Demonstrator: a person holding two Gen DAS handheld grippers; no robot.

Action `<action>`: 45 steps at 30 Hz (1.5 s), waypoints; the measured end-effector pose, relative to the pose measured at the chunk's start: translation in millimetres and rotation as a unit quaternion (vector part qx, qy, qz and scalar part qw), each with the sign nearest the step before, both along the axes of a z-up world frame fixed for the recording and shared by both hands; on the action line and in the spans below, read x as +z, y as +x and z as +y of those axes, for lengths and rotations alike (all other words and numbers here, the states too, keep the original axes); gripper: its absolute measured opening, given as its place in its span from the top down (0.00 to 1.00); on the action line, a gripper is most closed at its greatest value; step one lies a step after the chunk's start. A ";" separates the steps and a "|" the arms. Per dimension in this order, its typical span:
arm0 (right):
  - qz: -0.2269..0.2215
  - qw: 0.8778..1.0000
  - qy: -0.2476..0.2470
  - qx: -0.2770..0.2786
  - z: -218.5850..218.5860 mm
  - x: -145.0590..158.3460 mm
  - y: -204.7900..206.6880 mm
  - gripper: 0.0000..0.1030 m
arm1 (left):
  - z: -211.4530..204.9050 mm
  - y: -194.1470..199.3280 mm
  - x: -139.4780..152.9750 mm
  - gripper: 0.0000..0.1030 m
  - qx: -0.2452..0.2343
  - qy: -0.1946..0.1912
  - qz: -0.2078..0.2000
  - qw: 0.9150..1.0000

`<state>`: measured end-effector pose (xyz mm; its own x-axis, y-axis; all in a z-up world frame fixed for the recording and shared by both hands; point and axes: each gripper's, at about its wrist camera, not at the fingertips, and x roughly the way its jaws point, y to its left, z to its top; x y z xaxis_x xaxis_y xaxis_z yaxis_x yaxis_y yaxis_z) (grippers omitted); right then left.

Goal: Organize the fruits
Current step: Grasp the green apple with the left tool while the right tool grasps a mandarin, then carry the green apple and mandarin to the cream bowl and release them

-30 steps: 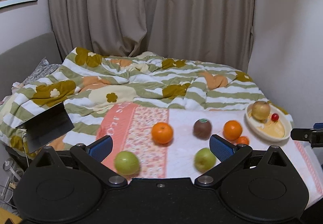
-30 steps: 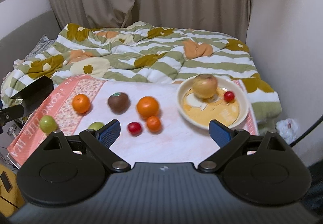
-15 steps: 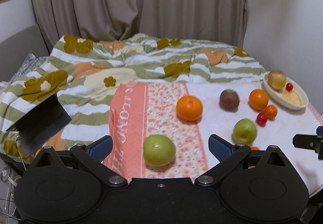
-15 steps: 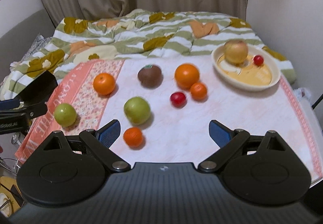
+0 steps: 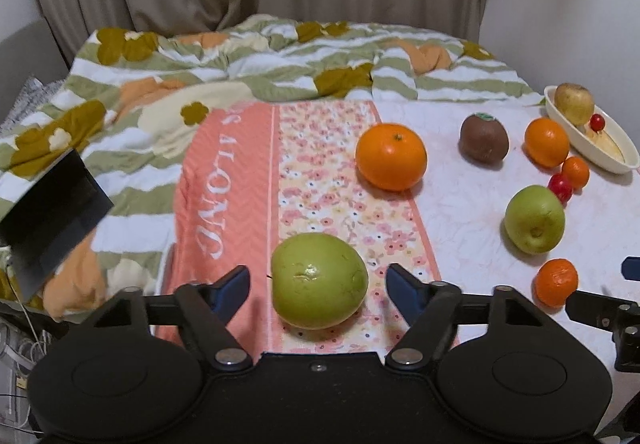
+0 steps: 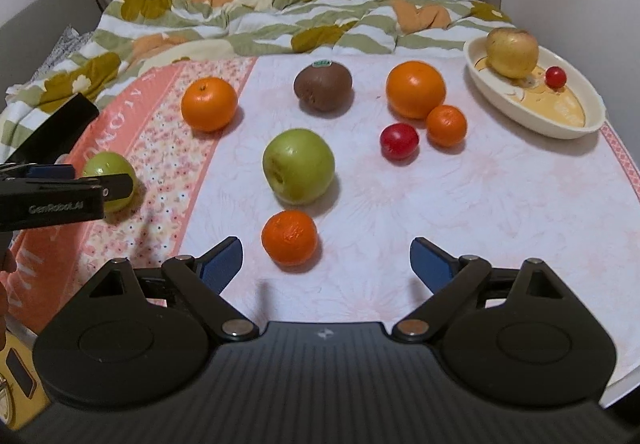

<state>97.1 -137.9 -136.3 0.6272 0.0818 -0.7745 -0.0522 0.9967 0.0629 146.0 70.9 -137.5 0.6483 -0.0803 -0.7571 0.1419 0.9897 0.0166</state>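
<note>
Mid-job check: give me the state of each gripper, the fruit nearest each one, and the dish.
Left gripper: closing, blue fingers not yet touching the fruit between them.
Large green apple on the floral cloth: resting, between the left fingers.
Right gripper: open, empty.
Small wrinkled orange mandarin: resting on the cloth, just ahead of the right fingers.
Cream oval dish: upright, holding a yellow apple and a red cherry tomato.

Fruits (image 6: pixel 298 166) on cloth (image 6: pixel 440 204) — bowl (image 6: pixel 532 120) far right.
</note>
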 end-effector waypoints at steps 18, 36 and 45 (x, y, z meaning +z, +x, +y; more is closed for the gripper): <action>0.022 0.999 -0.006 0.029 14.6 -15.5 23.4 0.28 | 2.7 4.0 -7.1 0.42 0.005 -0.008 0.016 1.000; 0.005 0.998 -0.015 0.057 19.6 1.1 14.2 0.50 | 6.3 -37.6 16.5 0.42 0.016 -0.030 0.005 0.999; -0.018 0.999 0.002 0.041 1.4 43.4 -9.0 0.51 | -9.2 -61.5 52.5 0.42 -0.004 -0.041 -0.027 0.999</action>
